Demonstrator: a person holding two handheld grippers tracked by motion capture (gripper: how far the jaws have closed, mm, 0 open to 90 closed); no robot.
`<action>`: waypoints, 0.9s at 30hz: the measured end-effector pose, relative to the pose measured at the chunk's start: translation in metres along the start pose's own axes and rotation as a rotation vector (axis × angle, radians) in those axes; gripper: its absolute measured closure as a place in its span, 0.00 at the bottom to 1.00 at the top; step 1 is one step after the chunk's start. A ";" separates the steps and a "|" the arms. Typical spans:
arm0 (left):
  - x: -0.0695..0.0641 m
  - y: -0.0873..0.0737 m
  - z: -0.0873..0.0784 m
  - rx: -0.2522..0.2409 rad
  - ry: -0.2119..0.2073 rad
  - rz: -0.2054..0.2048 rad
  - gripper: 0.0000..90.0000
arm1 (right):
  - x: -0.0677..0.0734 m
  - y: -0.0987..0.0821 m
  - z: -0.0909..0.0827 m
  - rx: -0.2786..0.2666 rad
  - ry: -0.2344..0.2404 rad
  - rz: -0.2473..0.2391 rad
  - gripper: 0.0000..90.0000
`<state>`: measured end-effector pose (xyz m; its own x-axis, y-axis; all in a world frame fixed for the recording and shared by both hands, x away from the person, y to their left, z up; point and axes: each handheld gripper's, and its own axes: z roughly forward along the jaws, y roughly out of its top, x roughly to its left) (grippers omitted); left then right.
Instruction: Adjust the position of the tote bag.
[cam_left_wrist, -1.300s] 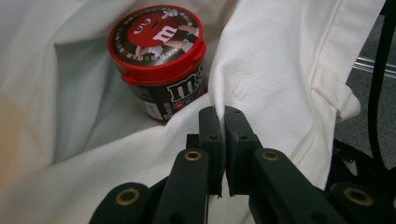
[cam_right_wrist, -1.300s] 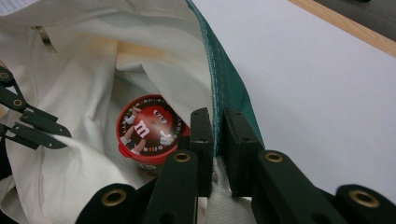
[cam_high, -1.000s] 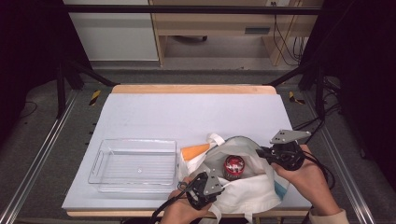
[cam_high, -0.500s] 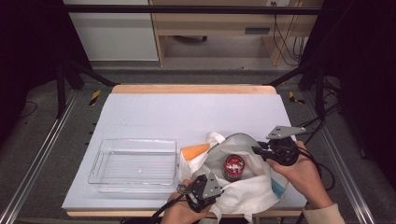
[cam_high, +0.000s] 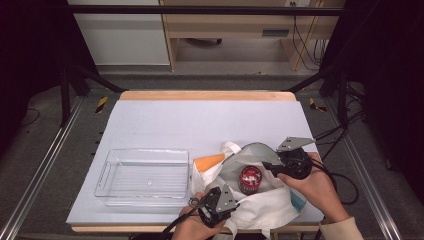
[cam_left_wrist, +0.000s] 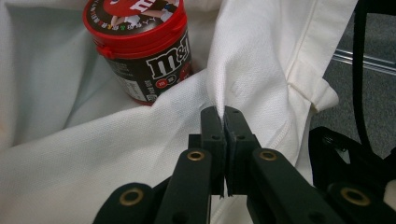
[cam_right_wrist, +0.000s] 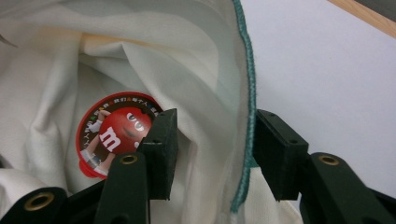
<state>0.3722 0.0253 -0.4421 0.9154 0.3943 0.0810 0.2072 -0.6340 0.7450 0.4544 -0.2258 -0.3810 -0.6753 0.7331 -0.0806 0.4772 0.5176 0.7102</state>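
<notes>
While the left gripper (cam_high: 220, 204) sat at the near edge of the table (cam_high: 165, 120), its jaws were pinched tight on a fold of the white cloth bag (cam_left_wrist: 93, 154), the fabric rising in a crease straight out from between the pads. Just beyond that fold, inside the open bag, stood a dark M&M's candy jar (cam_high: 249, 179) with a red lid, upright and wrapped round by cloth. At the bag's far right side the right gripper (cam_right_wrist: 212, 149) straddled the green-stitched rim (cam_right_wrist: 250, 93); its jaws had just been opening and stood half apart, the rim hanging loose between them with neither pad pressing on it. Left of the bag an orange piece (cam_high: 210, 161) poked out, and beyond that lay a clear plastic tray (cam_high: 142, 176).
</notes>
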 end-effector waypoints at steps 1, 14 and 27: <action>0.000 0.000 0.000 0.000 0.000 0.000 0.98 | 0.000 0.000 0.000 0.000 0.000 0.000 0.58; 0.002 0.003 -0.001 -0.009 0.001 0.000 0.98 | 0.001 -0.005 0.017 0.061 0.004 -0.024 0.70; 0.002 0.003 0.001 0.005 -0.020 0.013 0.98 | -0.005 -0.003 0.027 0.095 -0.006 0.005 0.97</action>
<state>0.3750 0.0238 -0.4407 0.9246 0.3729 0.0776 0.1969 -0.6425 0.7406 0.4713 -0.2192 -0.4021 -0.6697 0.7381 -0.0819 0.5316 0.5536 0.6410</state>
